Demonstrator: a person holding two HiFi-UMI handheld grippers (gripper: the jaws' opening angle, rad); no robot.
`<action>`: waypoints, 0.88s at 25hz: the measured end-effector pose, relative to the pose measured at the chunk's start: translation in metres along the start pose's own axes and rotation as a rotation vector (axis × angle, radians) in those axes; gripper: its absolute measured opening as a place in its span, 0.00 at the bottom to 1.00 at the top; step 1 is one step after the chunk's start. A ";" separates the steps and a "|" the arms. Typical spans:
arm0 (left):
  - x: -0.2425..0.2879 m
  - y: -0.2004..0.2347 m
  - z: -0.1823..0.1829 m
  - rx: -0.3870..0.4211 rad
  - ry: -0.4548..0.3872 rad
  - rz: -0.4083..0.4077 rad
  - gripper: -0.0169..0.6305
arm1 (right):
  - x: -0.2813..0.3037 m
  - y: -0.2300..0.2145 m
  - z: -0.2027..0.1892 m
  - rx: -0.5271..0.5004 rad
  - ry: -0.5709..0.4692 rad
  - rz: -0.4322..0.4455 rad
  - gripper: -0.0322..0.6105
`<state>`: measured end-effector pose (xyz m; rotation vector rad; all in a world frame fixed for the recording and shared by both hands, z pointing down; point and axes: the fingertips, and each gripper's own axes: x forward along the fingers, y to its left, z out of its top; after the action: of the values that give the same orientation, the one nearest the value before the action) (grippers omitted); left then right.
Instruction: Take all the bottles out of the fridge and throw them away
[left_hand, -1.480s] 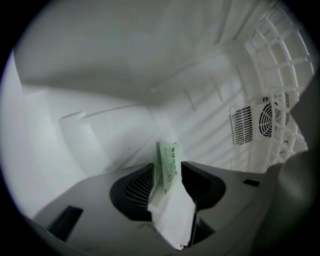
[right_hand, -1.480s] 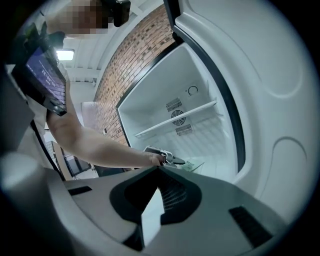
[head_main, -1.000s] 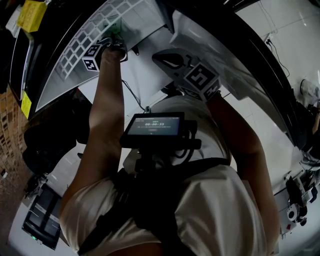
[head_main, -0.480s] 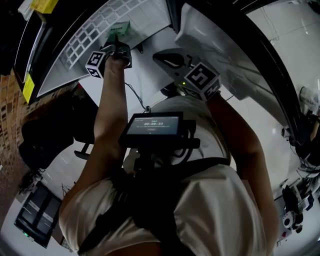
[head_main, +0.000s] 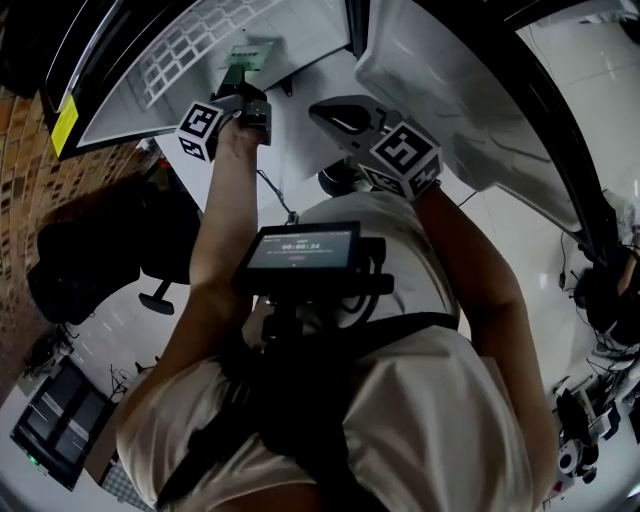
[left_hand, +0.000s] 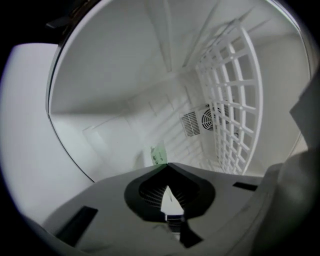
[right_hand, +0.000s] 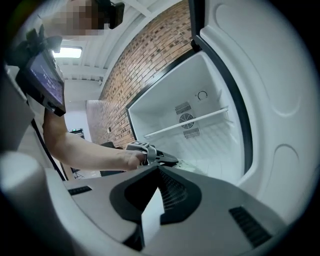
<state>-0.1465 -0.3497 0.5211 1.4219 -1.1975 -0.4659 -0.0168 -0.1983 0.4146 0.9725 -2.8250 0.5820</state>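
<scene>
Both closed: left hand-held gripper (left_hand: 167, 164) pinches green-labelled bottle (left_hand: 158, 153) in fridge (left_hand: 125, 75); right hand-held gripper (right_hand: 158, 168) empty

Light short-sleeve tee (head_main: 430, 430), black harness straps (head_main: 300, 400), small screen (head_main: 300, 247) on the chest. Grey left gripper (left_hand: 167, 166) and right gripper (right_hand: 159, 169), each with a black-and-white marker cube (head_main: 200, 130).

Left gripper (left_hand: 167, 166), right gripper (right_hand: 159, 170) — both closed.

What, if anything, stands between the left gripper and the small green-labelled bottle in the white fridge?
Nothing visible does. The small green-labelled bottle sits just beyond the left gripper's shut tips; the white wire rack is off to one side.
</scene>
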 end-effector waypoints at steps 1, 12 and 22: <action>-0.006 -0.004 -0.002 0.039 0.006 -0.011 0.04 | -0.002 0.002 0.000 0.000 -0.001 0.000 0.06; -0.085 -0.020 -0.053 0.482 0.148 -0.112 0.04 | -0.005 0.031 0.001 -0.047 -0.011 0.010 0.06; -0.133 -0.048 -0.082 0.958 0.220 -0.269 0.04 | -0.017 0.053 -0.007 -0.064 -0.009 -0.040 0.06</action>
<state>-0.1123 -0.2050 0.4535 2.3948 -1.0855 0.1380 -0.0362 -0.1475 0.4001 1.0205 -2.8058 0.4806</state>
